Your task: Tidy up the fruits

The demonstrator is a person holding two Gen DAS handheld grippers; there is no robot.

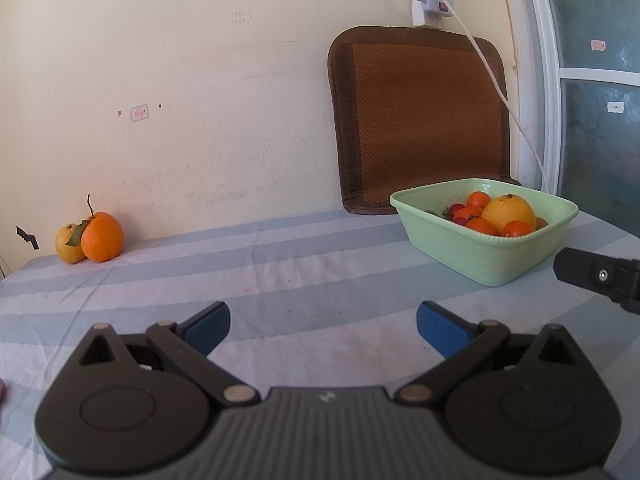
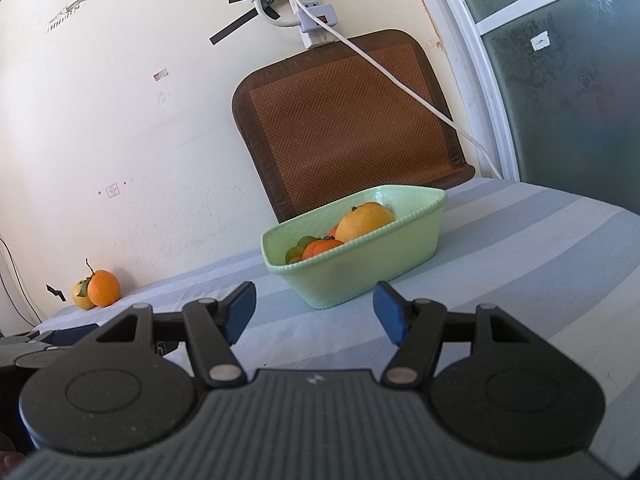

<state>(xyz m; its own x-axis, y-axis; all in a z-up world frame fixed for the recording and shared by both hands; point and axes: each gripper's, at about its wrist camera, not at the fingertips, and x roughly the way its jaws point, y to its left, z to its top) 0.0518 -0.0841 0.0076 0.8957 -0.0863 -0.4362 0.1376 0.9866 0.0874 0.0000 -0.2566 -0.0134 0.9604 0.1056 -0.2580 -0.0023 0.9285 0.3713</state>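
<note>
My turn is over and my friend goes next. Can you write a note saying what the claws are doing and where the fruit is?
Left claw: open, empty, hovering over the striped tablecloth.
Right claw: open, empty, pointing at the green basket.
Basket: already holds a big yellow-orange fruit, small orange ones, some red and green ones.
Left to do, probably: the orange with a leaf and the yellow fruit touching it sit by the wall, far from the basket.
</note>
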